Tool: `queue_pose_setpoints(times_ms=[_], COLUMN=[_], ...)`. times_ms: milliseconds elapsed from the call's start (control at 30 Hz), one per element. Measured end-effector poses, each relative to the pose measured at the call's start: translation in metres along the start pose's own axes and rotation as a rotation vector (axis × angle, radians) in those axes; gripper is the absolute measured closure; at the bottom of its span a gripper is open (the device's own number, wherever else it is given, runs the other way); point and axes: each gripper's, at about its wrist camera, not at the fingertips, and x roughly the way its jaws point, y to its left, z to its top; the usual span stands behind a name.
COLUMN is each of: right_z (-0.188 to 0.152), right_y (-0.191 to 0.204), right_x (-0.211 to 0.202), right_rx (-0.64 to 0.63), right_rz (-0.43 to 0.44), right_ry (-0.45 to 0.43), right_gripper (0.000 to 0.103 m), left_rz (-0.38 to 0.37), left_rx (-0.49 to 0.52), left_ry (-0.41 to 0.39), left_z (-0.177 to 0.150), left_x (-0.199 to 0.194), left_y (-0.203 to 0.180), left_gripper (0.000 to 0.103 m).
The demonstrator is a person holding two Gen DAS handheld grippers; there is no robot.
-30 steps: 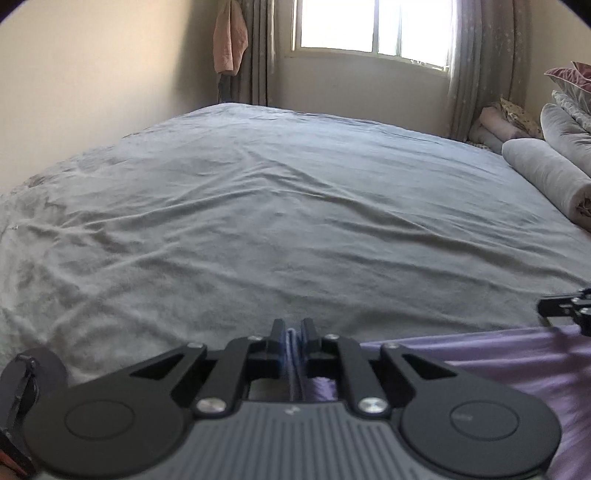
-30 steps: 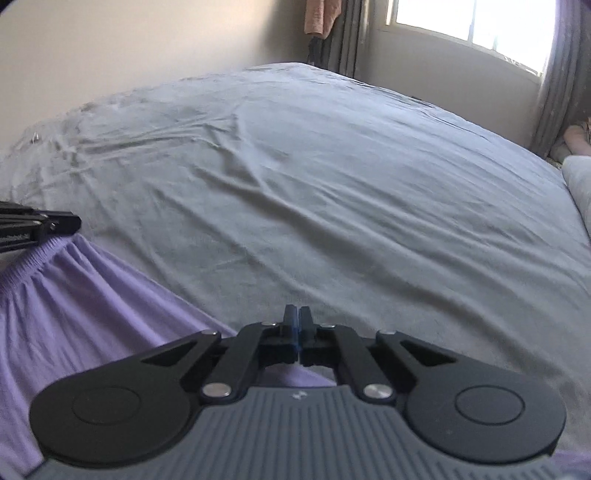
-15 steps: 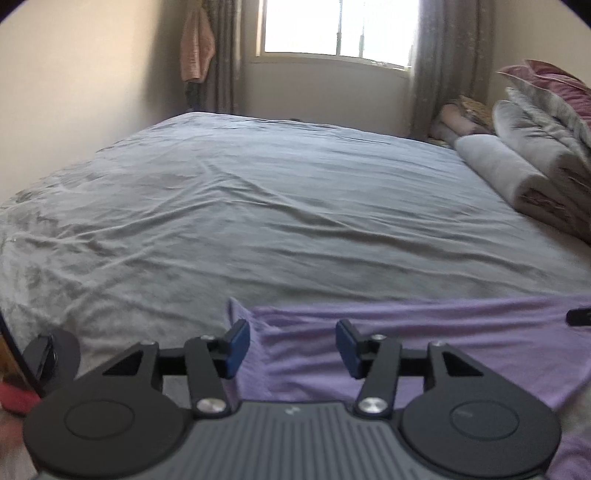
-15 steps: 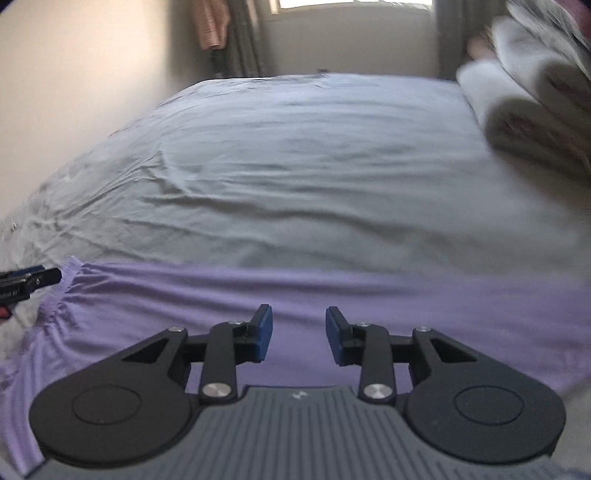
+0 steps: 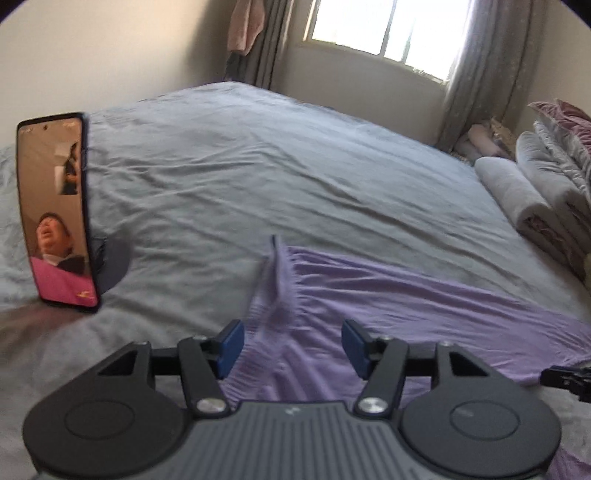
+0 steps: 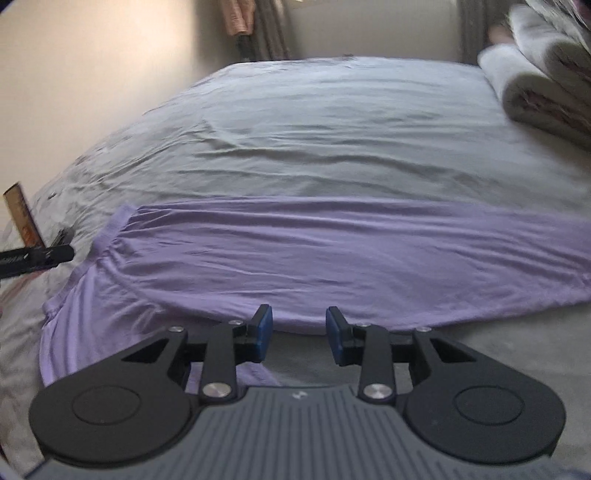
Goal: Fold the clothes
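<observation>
Left wrist view: the left gripper (image 5: 293,345) hangs low over the near edge of the bed (image 5: 295,166), its blue pads (image 5: 231,347) set well apart and the jaws opening at this moment. Purple cloth shows in the gap, but the pads do not press on it; nothing is held. The purple garment (image 5: 406,306) lies spread on the grey bedcover, running from the gripper out to the right. One gathered end of it stands up in a blurred ridge just ahead of the jaws. A phone (image 5: 55,214) stands upright on a dark round stand at the left, its screen lit. Rolled and stacked bedding (image 5: 535,192) sits against the right side of the bed. A window (image 5: 391,29) with grey curtains is on the far wall. The tip of the right gripper (image 5: 565,380) enters at the right edge, beside the garment's near hem.

Right wrist view: the right gripper (image 6: 299,338) has its pads (image 6: 264,332) moderately apart, empty, above bare bedcover just short of the garment's near hem. The garment (image 6: 332,258) lies mostly flat, stretched left to right across the near part of the bed (image 6: 332,129), with a gathered end at the left. The left gripper's tip (image 6: 37,256) shows at the left edge, just beside that gathered end. Whether it touches the cloth cannot be told. The bedding pile (image 6: 535,81) is blurred at upper right.
</observation>
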Motion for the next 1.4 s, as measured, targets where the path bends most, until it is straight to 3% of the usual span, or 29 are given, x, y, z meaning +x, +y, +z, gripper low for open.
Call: queue_pose_setpoints(times_ms=[167,433,567,633,733,767,833,867,900,1000,1233,1367,1400], right_z=[-0.004,-0.041,-0.067,-0.082,-0.103,-0.109,-0.118,-0.118,-0.118,-0.109,-0.102,-0.109,-0.106], right_y=[0.022,0.084,0.117,0.130,0.145,0.149,0.152,0.152,0.151,0.150,0.146,0.150,0.149], right_x=[0.000,-0.024,-0.037,-0.042,-0.041,-0.039,-0.030,-0.029,-0.027,-0.030,-0.044,-0.030,-0.031], right_rx=[-0.048,-0.202,-0.310,-0.403,-0.523,-0.554,-0.597,-0.584,-0.570,-0.540,-0.450,-0.474,-0.466], right_rz=[0.047,0.212,0.297,0.294,0.211,0.180,0.102,0.106,0.112,0.111,0.264,0.237,0.245], right_ry=[-0.002,0.036,0.064,0.071,0.061,0.059,0.048,0.050,0.051,0.071,0.125,0.158,0.160], right_gripper=[0.067,0.067,0.059,0.055,0.055,0.055,0.066,0.084,0.101,0.102,0.102,0.098,0.093], left_rz=[-0.005,-0.028,-0.032,-0.025,0.017,0.043,0.080,0.100,0.122,0.162,0.174,0.153,0.139], left_rx=[-0.020,-0.009,-0.046,-0.087,-0.130,-0.124,-0.096,-0.076,-0.049,-0.006,-0.030,-0.014,-0.016], left_ry=[0.056,0.163,0.244,0.268,0.253,0.244,0.219,0.209,0.201,0.174,0.221,0.223,0.217], left_z=[0.001,-0.005,-0.011,-0.017,-0.023,-0.024,-0.026,-0.027,-0.028,-0.025,-0.027,-0.024,-0.022], left_x=[0.008,-0.001,-0.003,-0.005,-0.006,-0.005,-0.004,-0.005,-0.007,-0.018,-0.016,-0.015,-0.017], left_y=[0.016,0.031,0.041,0.048,0.053,0.052,0.047,0.043,0.038,0.029,0.046,0.041,0.040], left_gripper=[0.043,0.043,0.043,0.045,0.067,0.079,0.084,0.088,0.098,0.098,0.097,0.084,0.074])
